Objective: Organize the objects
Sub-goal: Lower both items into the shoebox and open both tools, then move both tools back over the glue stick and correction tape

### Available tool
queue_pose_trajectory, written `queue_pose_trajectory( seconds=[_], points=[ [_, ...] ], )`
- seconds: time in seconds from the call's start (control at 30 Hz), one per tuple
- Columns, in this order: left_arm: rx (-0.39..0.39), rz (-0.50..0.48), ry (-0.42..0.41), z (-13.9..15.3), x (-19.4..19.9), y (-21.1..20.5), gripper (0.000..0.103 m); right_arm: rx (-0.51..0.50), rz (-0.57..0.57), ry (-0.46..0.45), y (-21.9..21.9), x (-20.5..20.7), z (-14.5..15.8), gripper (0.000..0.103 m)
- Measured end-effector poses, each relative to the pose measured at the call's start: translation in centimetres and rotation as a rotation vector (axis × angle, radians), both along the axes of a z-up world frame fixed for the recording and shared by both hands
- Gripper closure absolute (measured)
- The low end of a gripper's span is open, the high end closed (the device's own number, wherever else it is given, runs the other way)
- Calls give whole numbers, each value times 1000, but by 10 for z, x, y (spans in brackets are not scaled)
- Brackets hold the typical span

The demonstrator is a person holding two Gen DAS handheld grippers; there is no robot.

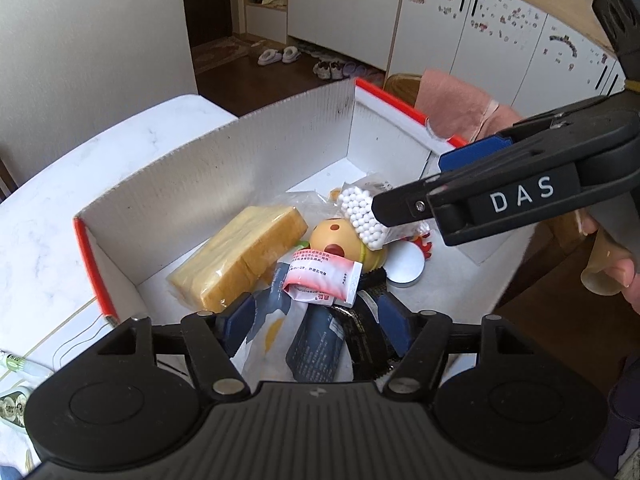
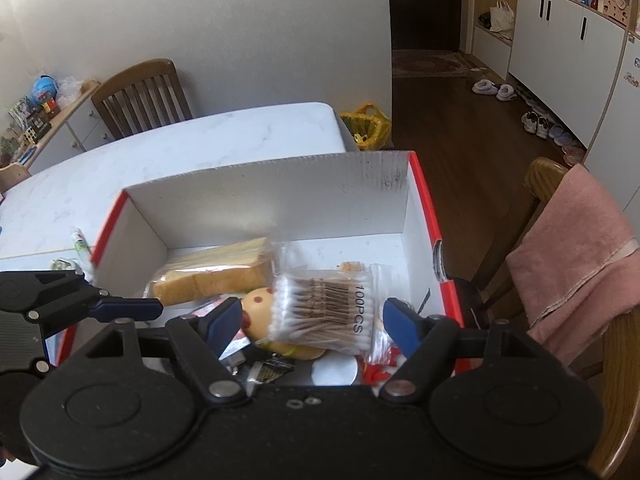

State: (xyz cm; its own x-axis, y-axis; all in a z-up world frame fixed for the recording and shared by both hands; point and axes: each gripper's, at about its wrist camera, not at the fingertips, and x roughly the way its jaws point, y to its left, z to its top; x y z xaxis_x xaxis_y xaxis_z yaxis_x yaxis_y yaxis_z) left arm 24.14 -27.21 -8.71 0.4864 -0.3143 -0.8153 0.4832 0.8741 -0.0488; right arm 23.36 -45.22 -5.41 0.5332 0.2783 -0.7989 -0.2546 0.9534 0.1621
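A white corrugated box [image 1: 224, 168] [image 2: 280, 192] with red edges holds a wrapped bread loaf [image 1: 240, 260] [image 2: 216, 276], a yellow spotted toy [image 1: 336, 240] [image 2: 260, 304], a pink-and-white sachet [image 1: 324, 280] and a round white lid [image 1: 404, 268]. My left gripper [image 1: 316, 324] stands open low over the box's near end. A dark blue and white packet [image 1: 280, 332] lies between its pads, unpressed. My right gripper [image 2: 312, 322] [image 1: 412, 184] is open above the box. A blurred bag of cotton swabs [image 2: 324, 308] [image 1: 364, 216] is between its fingers, clear of the pads.
The box sits on a white marble table [image 1: 60, 200] [image 2: 160, 148]. A small tube [image 2: 80, 240] lies left of the box. A wooden chair draped with a pink towel [image 2: 580, 248] stands right of the box. Another chair [image 2: 144, 92] stands at the table's far side.
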Motion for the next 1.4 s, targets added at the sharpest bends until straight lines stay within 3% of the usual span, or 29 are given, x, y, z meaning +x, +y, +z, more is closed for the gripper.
queue_pose_trajectory(
  seconds=[0.5,0.9,1.4],
  points=[
    [-102,3,-99,45,-39,48,36,23,31,-62,29,-42,38,25],
    [-158,31,-130,65,-59,119,36,39,71,-91,81,-72,56,24],
    [-143,169,-170,57,-83,224,17,63,142,-109,170,-92,50,21]
  ],
)
